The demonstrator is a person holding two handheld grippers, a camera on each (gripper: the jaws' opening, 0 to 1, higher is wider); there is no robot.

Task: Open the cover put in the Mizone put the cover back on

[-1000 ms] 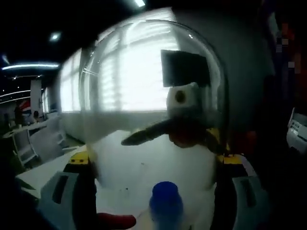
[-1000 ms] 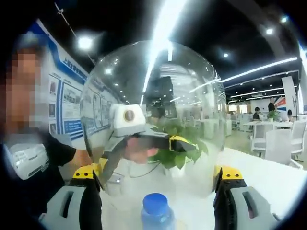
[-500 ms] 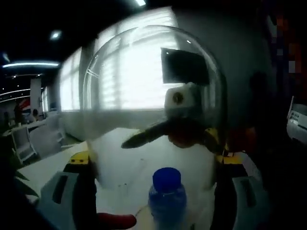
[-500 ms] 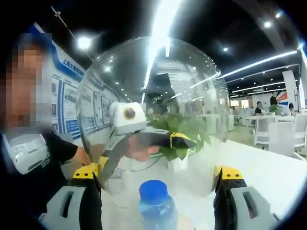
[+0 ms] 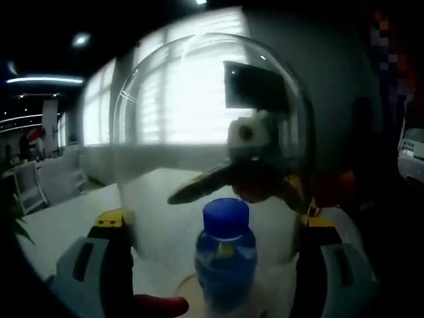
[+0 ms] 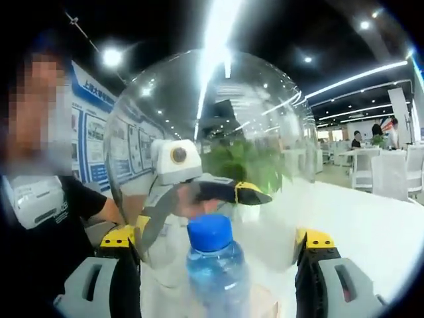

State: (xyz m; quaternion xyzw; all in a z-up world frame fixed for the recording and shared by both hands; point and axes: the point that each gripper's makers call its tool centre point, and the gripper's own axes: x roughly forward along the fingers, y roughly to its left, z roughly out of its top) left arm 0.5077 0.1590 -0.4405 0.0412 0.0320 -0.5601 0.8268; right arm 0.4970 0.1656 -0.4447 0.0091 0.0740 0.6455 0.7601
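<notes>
Clear dome cover (image 5: 199, 126) is clamped between both claws, left claw (image 5: 212, 262) and right claw (image 6: 215, 265) gripping opposite sides. Mizone bottle (image 5: 225, 262), blue cap on, stands upright on the white tabletop (image 5: 59, 222) under the raised cover's rim.

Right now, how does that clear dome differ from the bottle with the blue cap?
The clear dome is wide, rounded and colourless; the bottle is narrow and blue-tinted. The dome is held between both grippers' jaws, while the bottle stands free below it. The bottle has a blue cap; the dome has none. Both are see-through.
</notes>
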